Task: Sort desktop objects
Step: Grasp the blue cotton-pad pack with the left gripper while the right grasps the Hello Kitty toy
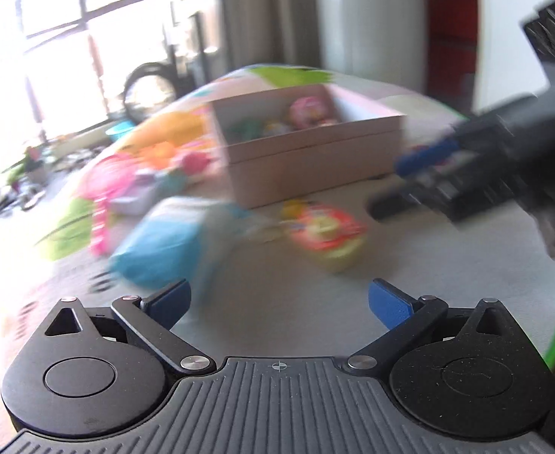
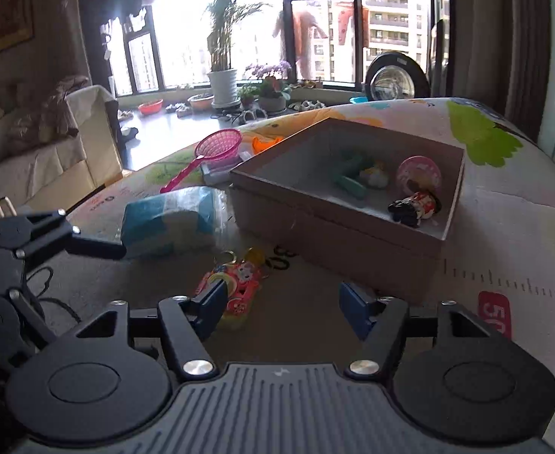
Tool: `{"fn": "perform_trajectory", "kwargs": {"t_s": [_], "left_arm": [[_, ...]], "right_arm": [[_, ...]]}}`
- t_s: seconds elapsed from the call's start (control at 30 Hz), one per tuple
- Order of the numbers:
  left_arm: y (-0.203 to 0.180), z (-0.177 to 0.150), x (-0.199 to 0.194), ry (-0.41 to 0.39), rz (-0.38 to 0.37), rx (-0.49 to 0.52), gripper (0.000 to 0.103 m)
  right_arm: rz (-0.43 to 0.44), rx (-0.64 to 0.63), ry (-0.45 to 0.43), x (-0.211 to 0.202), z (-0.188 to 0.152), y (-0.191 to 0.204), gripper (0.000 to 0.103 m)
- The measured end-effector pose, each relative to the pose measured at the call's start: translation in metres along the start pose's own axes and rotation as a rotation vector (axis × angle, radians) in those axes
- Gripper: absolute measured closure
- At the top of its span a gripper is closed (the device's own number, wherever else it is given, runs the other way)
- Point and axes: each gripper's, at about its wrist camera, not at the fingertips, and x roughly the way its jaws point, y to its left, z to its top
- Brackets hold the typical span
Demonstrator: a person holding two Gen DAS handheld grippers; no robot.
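An open cardboard box (image 2: 334, 242) (image 1: 307, 166) stands on the patterned mat and holds a pink donut toy (image 2: 417, 172), a green toy (image 2: 349, 178) and a small doll (image 2: 415, 206). A red cartoon keychain toy (image 2: 239, 283) (image 1: 326, 230) lies in front of the box, just past the left finger of my right gripper (image 2: 283, 302) (image 1: 402, 181), which is open with nothing between its fingers. A blue tissue pack (image 2: 167, 223) (image 1: 160, 242) lies left of the toy. My left gripper (image 1: 279, 299) is open and empty, short of the pack; the left wrist view is blurred.
A pink strainer (image 2: 217, 147) and an orange piece (image 2: 264, 143) lie behind the tissue pack near the mat's far edge. A covered sofa (image 2: 31, 151) stands at the left. Potted plants (image 2: 222, 83) line the window sill beyond the mat.
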Motion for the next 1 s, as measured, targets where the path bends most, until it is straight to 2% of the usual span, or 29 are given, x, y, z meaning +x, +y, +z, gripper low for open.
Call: {"fn": "perform_trajectory", "kwargs": {"t_s": [0.1,0.13,0.17,0.2,0.27,0.37,0.43,0.5,0.53,0.57,0.6,0.73,0.83,0.93,1.0], "left_arm": [[0.028,0.000,-0.008,-0.001,0.074,-0.087,0.000],[0.037,0.003,-0.009,-0.003,0.097,-0.119,0.000],[0.041,0.005,-0.009,-0.005,0.115,-0.139,0.000],[0.044,0.006,-0.008,-0.009,0.130,-0.149,0.000],[0.047,0.009,-0.006,-0.017,0.152,-0.152,0.000],[0.045,0.013,0.001,-0.016,0.155,-0.118,0.000],[0.043,0.015,0.012,-0.011,0.157,-0.090,0.000],[0.042,0.018,0.027,0.001,0.167,-0.063,0.000],[0.042,0.020,0.036,0.010,0.179,-0.053,0.000],[0.043,0.022,0.042,0.015,0.189,-0.050,0.000],[0.044,0.023,0.049,0.022,0.201,-0.055,0.000],[0.051,0.028,0.063,0.035,0.199,-0.117,0.002],[0.050,0.027,0.060,0.035,0.181,-0.144,0.034],[0.045,0.021,0.050,0.031,0.199,-0.160,0.042],[0.040,0.015,0.038,0.034,0.184,-0.165,0.043]], "right_arm": [[0.013,-0.043,0.032,0.020,-0.005,0.024,0.038],[0.003,-0.062,0.031,0.025,-0.006,0.030,0.044],[-0.003,-0.073,0.038,0.030,-0.006,0.033,0.057],[-0.008,-0.074,0.049,0.033,-0.006,0.034,0.061],[-0.011,-0.071,0.051,0.032,-0.007,0.031,0.063],[-0.072,-0.078,0.052,0.021,-0.013,0.017,0.063],[-0.132,-0.052,0.047,0.013,-0.019,0.000,0.060],[-0.236,-0.041,0.038,0.007,-0.026,-0.012,0.050],[-0.287,-0.038,0.025,0.004,-0.031,-0.016,0.040],[-0.326,-0.034,0.020,0.001,-0.035,-0.020,0.036],[-0.341,-0.018,0.017,-0.002,-0.038,-0.023,0.036],[-0.287,0.070,0.004,-0.013,-0.042,-0.031,0.028],[-0.245,0.093,-0.004,-0.008,-0.035,-0.028,0.021],[-0.225,0.138,0.012,0.010,-0.021,-0.019,0.021],[-0.215,0.151,0.012,0.021,-0.015,-0.013,0.021]]}}
